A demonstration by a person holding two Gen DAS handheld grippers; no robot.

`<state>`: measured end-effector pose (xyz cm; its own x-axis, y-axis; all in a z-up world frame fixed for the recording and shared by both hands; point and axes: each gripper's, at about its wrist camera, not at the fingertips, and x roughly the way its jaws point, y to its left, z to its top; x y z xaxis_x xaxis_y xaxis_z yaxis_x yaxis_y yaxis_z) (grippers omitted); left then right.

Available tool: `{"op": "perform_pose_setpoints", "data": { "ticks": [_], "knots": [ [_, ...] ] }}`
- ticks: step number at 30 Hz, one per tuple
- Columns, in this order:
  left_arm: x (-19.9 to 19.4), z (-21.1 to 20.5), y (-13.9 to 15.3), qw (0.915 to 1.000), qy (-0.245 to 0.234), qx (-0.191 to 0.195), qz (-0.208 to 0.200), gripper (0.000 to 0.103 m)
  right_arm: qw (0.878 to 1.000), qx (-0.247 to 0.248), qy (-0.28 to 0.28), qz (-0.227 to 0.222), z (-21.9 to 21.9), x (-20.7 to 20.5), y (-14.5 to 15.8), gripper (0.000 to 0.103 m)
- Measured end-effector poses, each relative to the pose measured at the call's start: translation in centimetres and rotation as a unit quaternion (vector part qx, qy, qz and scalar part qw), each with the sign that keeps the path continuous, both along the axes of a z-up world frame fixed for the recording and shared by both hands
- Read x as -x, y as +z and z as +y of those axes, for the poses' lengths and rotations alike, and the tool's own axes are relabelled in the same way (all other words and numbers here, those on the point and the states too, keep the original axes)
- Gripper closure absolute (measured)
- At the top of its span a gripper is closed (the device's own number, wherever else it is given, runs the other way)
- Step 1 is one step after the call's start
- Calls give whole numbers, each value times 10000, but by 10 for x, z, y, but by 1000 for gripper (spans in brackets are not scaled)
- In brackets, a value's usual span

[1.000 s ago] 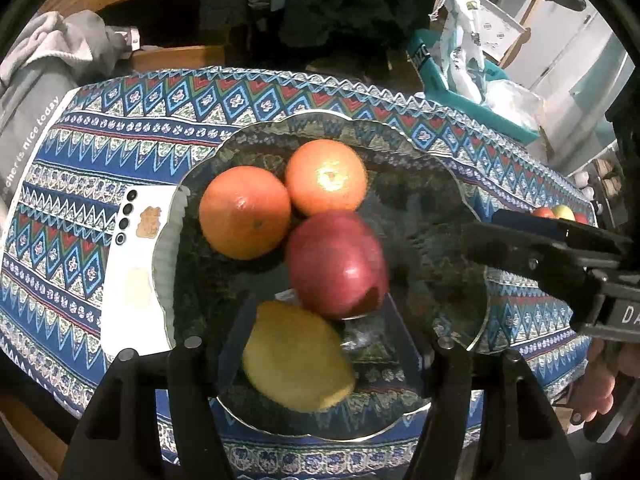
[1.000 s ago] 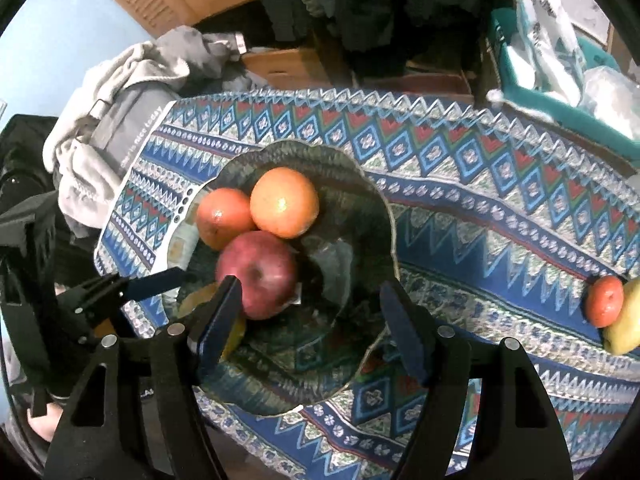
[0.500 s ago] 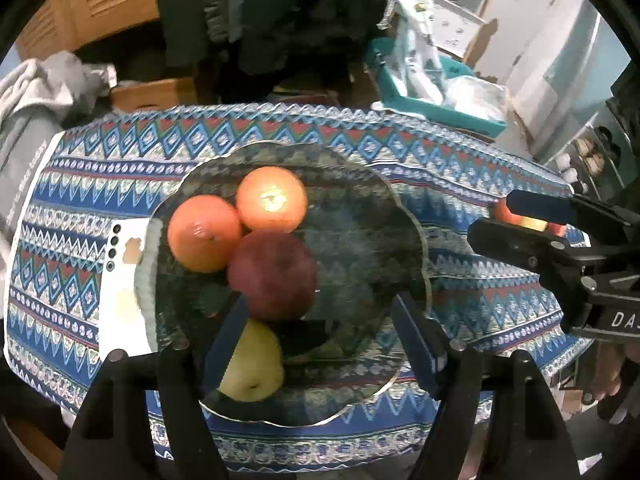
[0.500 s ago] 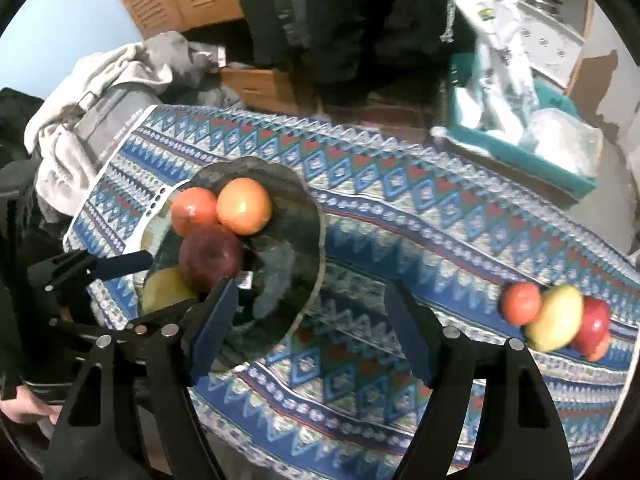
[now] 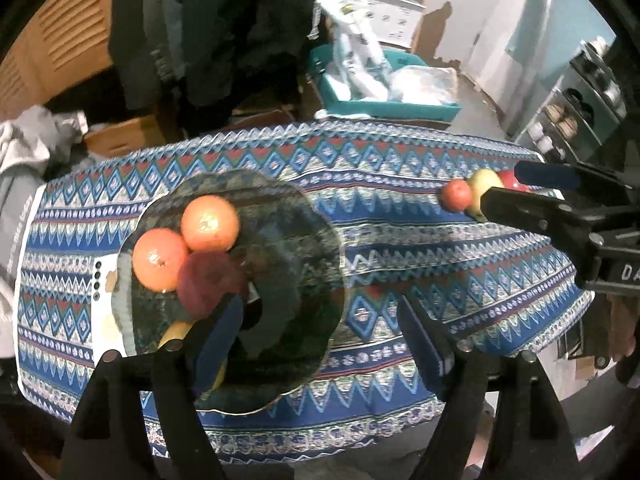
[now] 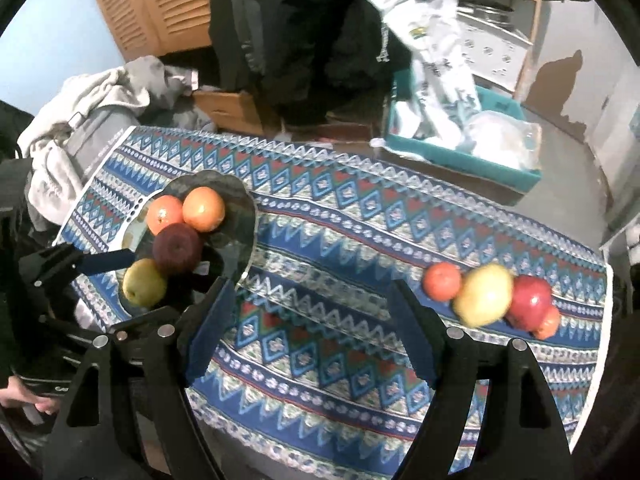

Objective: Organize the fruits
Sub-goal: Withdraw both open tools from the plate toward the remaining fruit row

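A dark glass plate [image 5: 304, 264] [image 6: 240, 208] on the patterned tablecloth holds two oranges [image 5: 208, 222] [image 6: 203, 209], a dark red apple [image 5: 210, 278] [image 6: 177, 248] and a yellow-green pear [image 6: 144, 282]. At the table's right end lie a small red fruit [image 6: 442, 281] [image 5: 456, 195], a yellow fruit [image 6: 484, 294] and a red apple [image 6: 530, 300]. My left gripper [image 5: 320, 340] is open and empty above the plate's near edge. My right gripper [image 6: 308, 328] is open and empty above the cloth between plate and loose fruit.
A white phone [image 5: 102, 280] lies left of the plate. Grey clothes [image 6: 80, 120] are heaped past the table's left end. A teal bin [image 6: 460, 148] with plastic bags and a cardboard box [image 6: 228, 108] sit behind the table.
Both grippers have pulled back and swung right, away from the plate. The loose fruit at the right end has come into fuller view. The pear stays on the plate.
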<state>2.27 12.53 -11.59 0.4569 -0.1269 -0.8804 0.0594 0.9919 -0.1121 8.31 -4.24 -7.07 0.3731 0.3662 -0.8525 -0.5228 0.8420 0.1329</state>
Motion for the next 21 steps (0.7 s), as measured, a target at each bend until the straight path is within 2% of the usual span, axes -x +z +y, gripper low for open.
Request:
{"op": "perform_pose_setpoints", "data": {
  "ticks": [9,21],
  "knots": [
    [8,-43,17,9985,-430,-283,-185,22,9996,44,-228,-168,-41,12,11,21],
    [13,-85,34,9959,-783,-317,-311,22,9986,69,-480,-227,-85,23,12,20]
  ]
}}
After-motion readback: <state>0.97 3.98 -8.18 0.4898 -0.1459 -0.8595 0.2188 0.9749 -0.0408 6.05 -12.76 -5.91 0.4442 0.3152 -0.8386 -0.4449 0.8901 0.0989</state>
